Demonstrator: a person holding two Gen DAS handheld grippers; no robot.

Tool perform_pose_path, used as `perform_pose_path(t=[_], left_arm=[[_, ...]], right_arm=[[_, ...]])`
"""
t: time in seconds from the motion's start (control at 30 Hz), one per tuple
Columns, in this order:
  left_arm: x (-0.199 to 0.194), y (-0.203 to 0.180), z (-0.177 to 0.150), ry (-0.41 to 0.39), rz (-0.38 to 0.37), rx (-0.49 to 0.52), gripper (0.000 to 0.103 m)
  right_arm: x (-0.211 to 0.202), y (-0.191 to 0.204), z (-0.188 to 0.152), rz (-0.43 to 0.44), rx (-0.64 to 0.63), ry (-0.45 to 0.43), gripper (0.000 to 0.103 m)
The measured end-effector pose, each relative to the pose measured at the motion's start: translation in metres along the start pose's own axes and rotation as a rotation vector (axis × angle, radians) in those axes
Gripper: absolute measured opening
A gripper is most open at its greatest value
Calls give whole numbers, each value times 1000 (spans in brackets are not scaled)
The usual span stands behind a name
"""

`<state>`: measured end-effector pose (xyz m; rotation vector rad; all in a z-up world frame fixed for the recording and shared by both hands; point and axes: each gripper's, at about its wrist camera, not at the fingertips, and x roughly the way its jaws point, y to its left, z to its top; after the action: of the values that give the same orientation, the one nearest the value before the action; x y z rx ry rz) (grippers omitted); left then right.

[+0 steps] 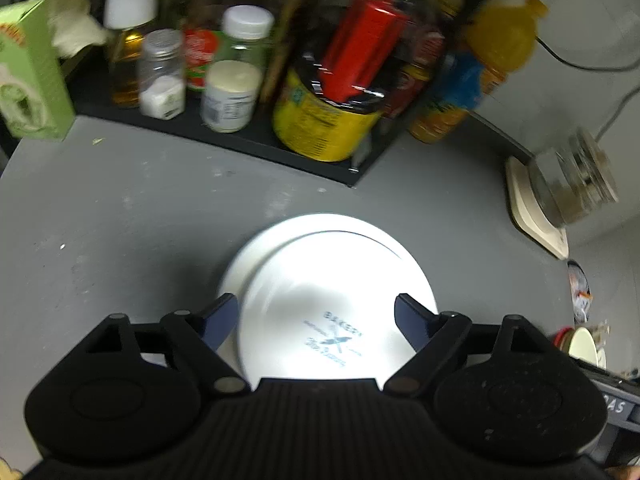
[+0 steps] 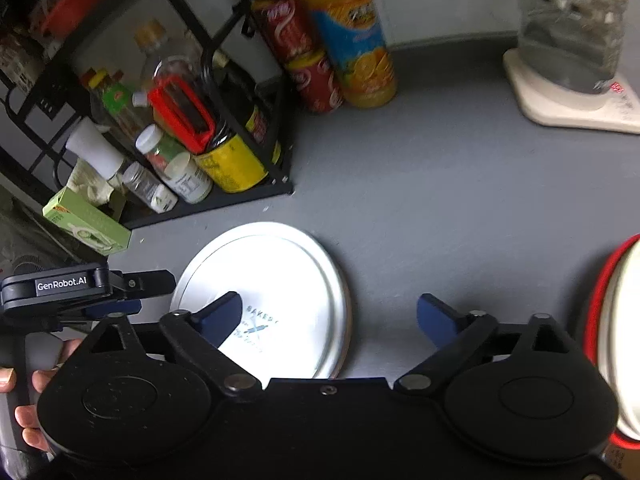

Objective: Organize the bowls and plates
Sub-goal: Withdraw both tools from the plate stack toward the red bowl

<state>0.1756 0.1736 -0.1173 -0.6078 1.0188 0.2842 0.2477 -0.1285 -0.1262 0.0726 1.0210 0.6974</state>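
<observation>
A white plate with a blue "BAKERY" print (image 1: 320,300) lies flat on the grey counter (image 1: 140,220); it seems to rest on a second white plate whose rim shows behind it. My left gripper (image 1: 316,316) is open just above the plate, its blue fingers either side of it. In the right wrist view the plate (image 2: 276,288) lies left of centre. My right gripper (image 2: 330,318) is open and empty above the counter, its left finger over the plate. The left gripper's body (image 2: 80,292) is at the plate's left edge. A red-rimmed white bowl (image 2: 616,340) sits at the far right.
A black rack (image 1: 248,140) with jars, spice bottles and a yellow can stands behind the plate. A green box (image 1: 28,72) is at the left. Soda cans (image 2: 304,52) and an orange juice bottle (image 2: 352,36) stand beside the rack. A glass kettle on a cream base (image 2: 572,60) is far right.
</observation>
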Motion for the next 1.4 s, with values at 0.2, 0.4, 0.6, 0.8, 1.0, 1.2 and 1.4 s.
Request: perform_pose_path(t=[0.2, 0.4, 0.6, 0.8, 1.0, 1.2, 1.4], left_arm=[[-1, -33, -1, 8, -37, 72, 87], [4, -68, -4, 22, -66, 130, 87], [11, -104, -11, 40, -92, 197, 87], [20, -142, -21, 64, -118, 258, 87], [31, -178, -33, 100, -154, 305, 87], [44, -219, -46, 143, -195, 385, 87], [63, -249, -55, 185, -208, 408, 87]], right_arm=[[-28, -25, -4, -25, 36, -48, 102], [-49, -48, -13, -56, 64, -83, 103], [-68, -75, -18, -71, 114, -104, 103], [-89, -100, -20, -81, 163, -130, 103], [-109, -129, -28, -105, 212, -143, 103], [-128, -159, -36, -134, 276, -165, 103], [-132, -192, -44, -181, 331, -163, 103]])
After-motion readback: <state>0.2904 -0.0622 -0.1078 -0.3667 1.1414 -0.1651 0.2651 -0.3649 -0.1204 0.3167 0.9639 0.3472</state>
